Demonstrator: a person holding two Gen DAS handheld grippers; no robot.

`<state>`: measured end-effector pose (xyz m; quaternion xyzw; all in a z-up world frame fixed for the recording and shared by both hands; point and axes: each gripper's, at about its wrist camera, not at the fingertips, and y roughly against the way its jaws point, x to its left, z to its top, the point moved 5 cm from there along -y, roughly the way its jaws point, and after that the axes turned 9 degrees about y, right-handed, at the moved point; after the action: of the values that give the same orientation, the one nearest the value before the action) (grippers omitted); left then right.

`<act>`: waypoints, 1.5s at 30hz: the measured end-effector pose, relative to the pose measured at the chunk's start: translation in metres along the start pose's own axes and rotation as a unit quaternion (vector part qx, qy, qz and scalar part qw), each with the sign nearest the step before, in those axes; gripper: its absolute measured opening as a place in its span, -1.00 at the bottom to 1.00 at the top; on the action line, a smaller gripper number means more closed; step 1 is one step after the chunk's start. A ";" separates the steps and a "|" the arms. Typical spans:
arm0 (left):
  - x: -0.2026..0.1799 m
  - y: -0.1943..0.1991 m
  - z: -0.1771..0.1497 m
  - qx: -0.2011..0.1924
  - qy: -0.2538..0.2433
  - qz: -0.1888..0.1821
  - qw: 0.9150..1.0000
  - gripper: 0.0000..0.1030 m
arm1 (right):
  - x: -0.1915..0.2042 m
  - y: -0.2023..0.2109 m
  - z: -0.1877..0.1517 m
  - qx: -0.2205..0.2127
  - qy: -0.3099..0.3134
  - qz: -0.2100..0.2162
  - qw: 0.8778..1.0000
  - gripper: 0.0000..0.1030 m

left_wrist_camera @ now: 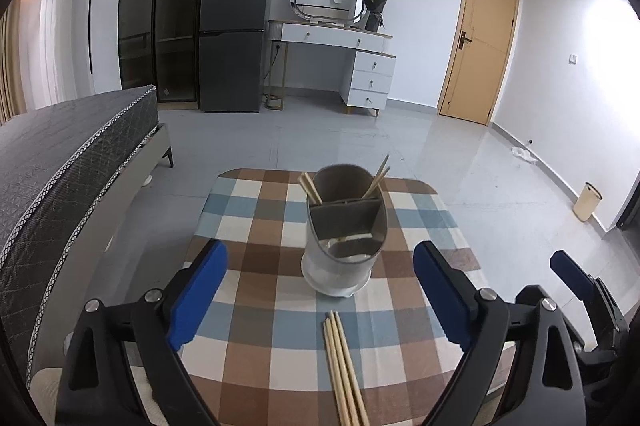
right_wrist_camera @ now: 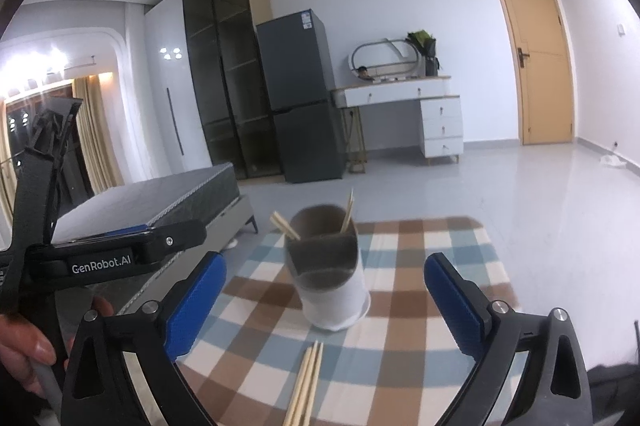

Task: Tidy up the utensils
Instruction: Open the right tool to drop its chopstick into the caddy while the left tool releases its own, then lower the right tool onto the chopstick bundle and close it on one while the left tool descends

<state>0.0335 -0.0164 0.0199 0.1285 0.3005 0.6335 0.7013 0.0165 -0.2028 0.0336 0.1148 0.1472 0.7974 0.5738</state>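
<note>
Left tool and right tool: spread, holding nothing. Loose chopsticks flat on tabletop, near side of holder. Other chopsticks upright in holder.

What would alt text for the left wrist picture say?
An open hand-held gripper faces a grey utensil holder on a checked tablecloth; chopsticks stand in the holder, and loose chopsticks lie in front.

A lived-in bedroom of a home, a bed lying along one side, a fridge standing by a dark wardrobe, a mirrored dressing table sitting against the wall, a wooden door staying closed.
</note>
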 end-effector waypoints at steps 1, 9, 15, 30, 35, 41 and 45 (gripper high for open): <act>0.001 -0.001 -0.002 0.000 -0.001 0.002 1.000 0.77 | 0.002 -0.003 -0.005 0.007 0.000 0.002 1.000 0.95; 0.011 -0.024 -0.021 0.018 0.004 0.017 1.000 0.77 | 0.004 -0.016 -0.033 0.060 -0.009 0.012 0.998 0.95; 0.023 -0.044 -0.034 0.036 0.015 0.033 0.999 0.77 | -0.005 -0.030 -0.051 0.101 -0.031 0.011 0.994 0.95; 0.070 -0.089 -0.056 0.108 0.065 0.098 0.987 0.77 | -0.028 -0.092 -0.102 0.237 -0.121 0.011 0.964 0.48; 0.085 -0.103 -0.059 0.135 0.098 0.116 0.979 0.77 | -0.028 -0.115 -0.119 0.282 -0.107 -0.003 0.953 0.37; 0.100 -0.117 -0.058 0.161 0.148 0.126 0.968 0.77 | 0.003 -0.141 -0.135 0.322 -0.019 0.021 0.946 0.26; 0.109 -0.123 -0.058 0.173 0.162 0.132 0.962 0.77 | 0.020 -0.158 -0.137 0.331 0.023 0.040 0.942 0.26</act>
<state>0.1011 0.0568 -0.1226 0.1819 0.4960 0.6710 0.5202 0.1009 -0.1510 -0.1511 0.2861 0.4112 0.7281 0.4679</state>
